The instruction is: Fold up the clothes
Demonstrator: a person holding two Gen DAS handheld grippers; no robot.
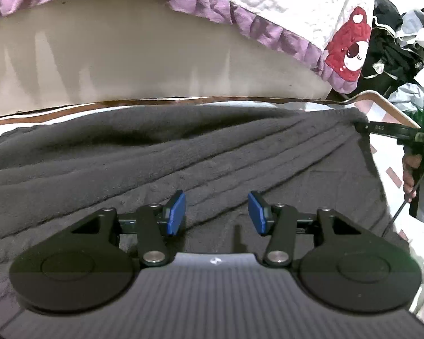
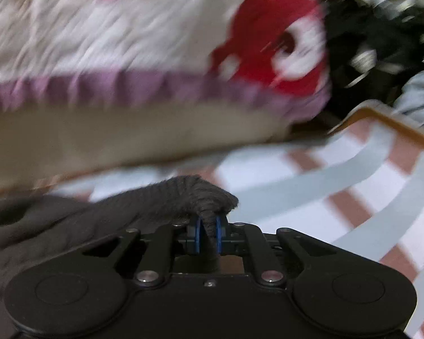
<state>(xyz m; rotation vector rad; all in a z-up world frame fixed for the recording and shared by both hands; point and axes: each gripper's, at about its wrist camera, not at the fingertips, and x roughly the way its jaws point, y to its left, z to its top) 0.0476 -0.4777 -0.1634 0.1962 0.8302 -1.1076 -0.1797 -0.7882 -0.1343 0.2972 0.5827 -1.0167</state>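
Dark grey knit garment (image 1: 183, 152) lies spread across the tabletop (image 2: 339, 175), which wears a checked cloth of white, pale blue and reddish squares. The knit covers most of the surface in the left wrist view; long ridges fan across it toward its far right corner.

Right tongs (image 2: 207, 236) are clamped on that corner, a wad of grey knit pinched between the blue pads. The right view is smeared, so the grip's depth is hard to read. Left tongs (image 1: 216, 214) stand apart above the near part of the cloth, nothing between the pads.

Progress, as a judgement: the garment is not a finished bundle. Whether one layer is already doubled under, I cannot tell. The drawn corner fits either a fold being carried over or the piece being pulled flat.

Around: a white quilted bedcover (image 1: 268, 2) with purple frill and a red bear patch hangs past the far edge. A heap of dark and pale clothes (image 1: 395, 36) lies beyond the right corner. A curved rail (image 1: 381, 101) edges that side, close to the gripped corner, and might snag a wide sweep.
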